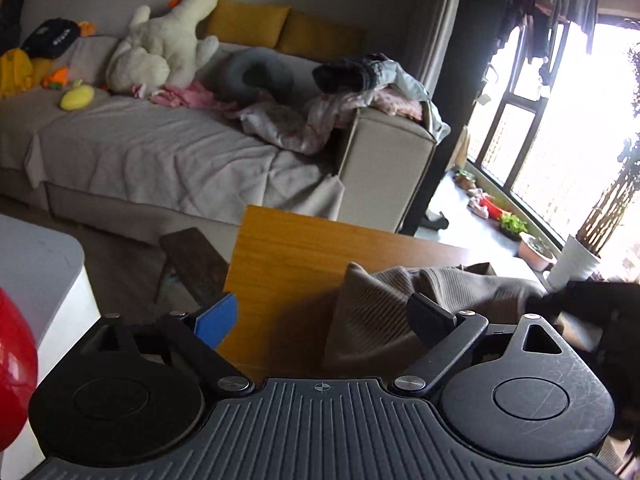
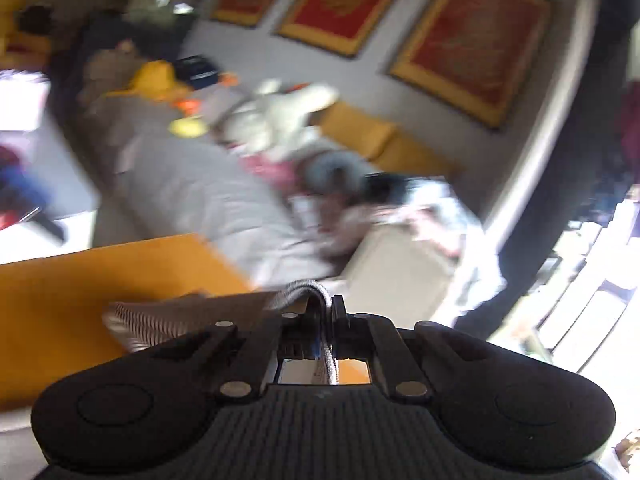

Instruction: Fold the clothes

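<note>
The left gripper [image 1: 324,312] is near the bottom of its own view. Its 2 jaws stand wide apart and nothing is pinched between them. One finger [image 1: 218,320] has a blue pad and pokes past the left edge of the wooden table [image 1: 280,256]. The other finger is black and sits in front of the brown cloth [image 1: 372,312].

The brown cloth is ribbed. It lies bunched up on the right part of the table, just past the left gripper. A black shape at the right edge of that view touches the far end of the cloth, but I cannot tell what it is.

In the right view the picture is blurry. The right gripper [image 2: 326,320] has its jaws squeezed tight together on a fold of the same ribbed cloth [image 2: 192,312]. The fold sticks up between the fingers, and the rest of the cloth trails to the left over the table [image 2: 80,288].

A small dark stool [image 1: 192,264] stands on the floor just past the table. Behind it is a long gray sofa [image 1: 160,152]. On the sofa are a big white plush toy [image 1: 164,48], a gray neck pillow [image 1: 260,72] and a heap of pink and white clothes [image 1: 320,116]. 2 yellow cushions [image 1: 280,28] lean on the back of the sofa. 3 red pictures [image 2: 472,36] hang on the wall above. At the far right is a bright window [image 1: 560,120].
</note>
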Motion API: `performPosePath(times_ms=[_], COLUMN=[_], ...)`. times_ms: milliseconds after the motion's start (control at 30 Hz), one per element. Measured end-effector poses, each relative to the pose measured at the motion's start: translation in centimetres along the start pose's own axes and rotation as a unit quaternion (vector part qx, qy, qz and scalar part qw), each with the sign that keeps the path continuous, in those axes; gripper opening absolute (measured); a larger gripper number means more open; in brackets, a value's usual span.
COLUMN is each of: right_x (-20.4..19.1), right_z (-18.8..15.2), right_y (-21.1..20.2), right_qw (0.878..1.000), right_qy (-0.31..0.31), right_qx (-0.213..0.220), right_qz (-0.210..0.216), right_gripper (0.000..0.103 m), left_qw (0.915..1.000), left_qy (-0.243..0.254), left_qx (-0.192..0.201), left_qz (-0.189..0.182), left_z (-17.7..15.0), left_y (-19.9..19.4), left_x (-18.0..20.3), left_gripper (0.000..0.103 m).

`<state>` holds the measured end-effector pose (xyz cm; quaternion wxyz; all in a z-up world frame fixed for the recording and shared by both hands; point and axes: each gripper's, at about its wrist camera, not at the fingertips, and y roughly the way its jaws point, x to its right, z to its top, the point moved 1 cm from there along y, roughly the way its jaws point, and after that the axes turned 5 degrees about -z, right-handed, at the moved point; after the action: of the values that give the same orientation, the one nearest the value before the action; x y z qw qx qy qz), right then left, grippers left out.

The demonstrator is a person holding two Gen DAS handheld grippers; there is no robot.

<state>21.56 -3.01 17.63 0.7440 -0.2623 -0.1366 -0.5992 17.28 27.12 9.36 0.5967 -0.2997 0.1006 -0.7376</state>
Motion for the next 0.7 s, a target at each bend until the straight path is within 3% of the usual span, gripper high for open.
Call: performPosePath(times_ms=[100,267,367,500,533,600,700], right_x=[5.5,10.5,10.8,11.1,11.5,12.4,13.7], right_z=[-1.4,-7.8,-12.8,-17.3,-17.8,-18.2,-17.6], right_y=[1.9,4.3,5.1,4.4,3.6,2.5,0.8], right_qw=[0.998,0.995,0.991,0.982,0.98,0.977,0.973], right_qy=[-0.004,0.022,0.028,0.034,0.052,0.087,0.146], right_qx=[-0.008,-0.06,-0.111,-0.174,-0.18,-0.184,-0.166], right_qz=[-0.056,-0.07,-0.063,-0.062,-0.061,-0.062,-0.06], right_gripper=[0.004,0.005,0.018,0.027,0.03,0.051,0.054], left_qw=[0.9995,0.9962,0.9935,0.9897,0.9886,0.9864,0.9839], left_qy=[0.007,0.032,0.05,0.082,0.091,0.106,0.12], left_qx=[-0.02,-0.055,-0.071,-0.091,-0.095,-0.1,-0.102], left_qz=[-0.025,-0.06,-0.073,-0.074,-0.073,-0.076,-0.084], left_z=[-0.4,-1.7,-2.3,-3.4,-3.7,-4.1,-4.4], left_y=[2.0,5.5,7.3,9.0,9.2,9.4,9.9], left_x=[1.7,5.3,7.3,9.5,9.9,10.5,11.4], left_gripper=[0.095,0.095,0.096,0.096,0.096,0.096,0.096])
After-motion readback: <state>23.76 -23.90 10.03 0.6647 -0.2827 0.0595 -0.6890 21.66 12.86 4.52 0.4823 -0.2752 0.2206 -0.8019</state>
